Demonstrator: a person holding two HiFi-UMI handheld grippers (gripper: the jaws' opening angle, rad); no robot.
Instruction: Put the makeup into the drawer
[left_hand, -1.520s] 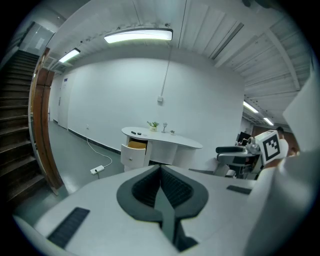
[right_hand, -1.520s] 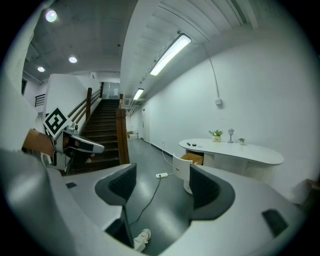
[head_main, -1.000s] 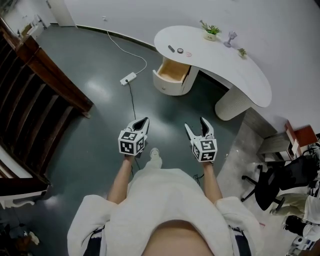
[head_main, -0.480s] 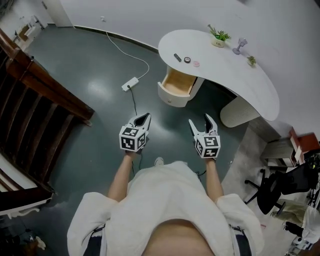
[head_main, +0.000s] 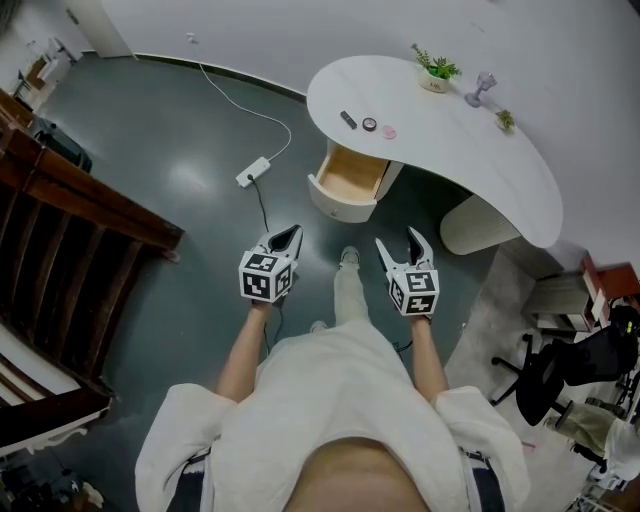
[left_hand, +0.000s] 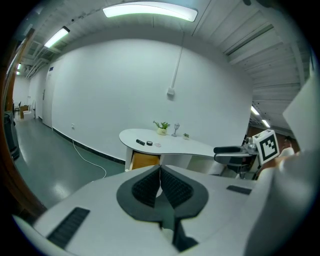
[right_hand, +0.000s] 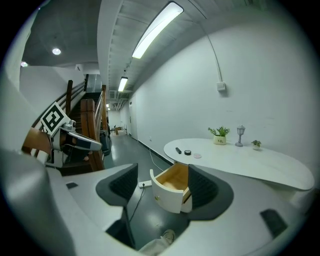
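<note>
Both grippers empty, makeup not in the drawer yet

My left gripper (head_main: 288, 237) has its jaws pinched together, my right gripper (head_main: 397, 240) has them wide with nothing between. The makeup (head_main: 369, 124) sits on the white surface (head_main: 470, 150), just above the open drawer (head_main: 350, 175), well apart from both grippers.

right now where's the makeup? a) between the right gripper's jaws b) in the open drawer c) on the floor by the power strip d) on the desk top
d: the small makeup items lie in a row on the white desk top, above the open drawer; the left gripper and the right gripper hold nothing.
</note>
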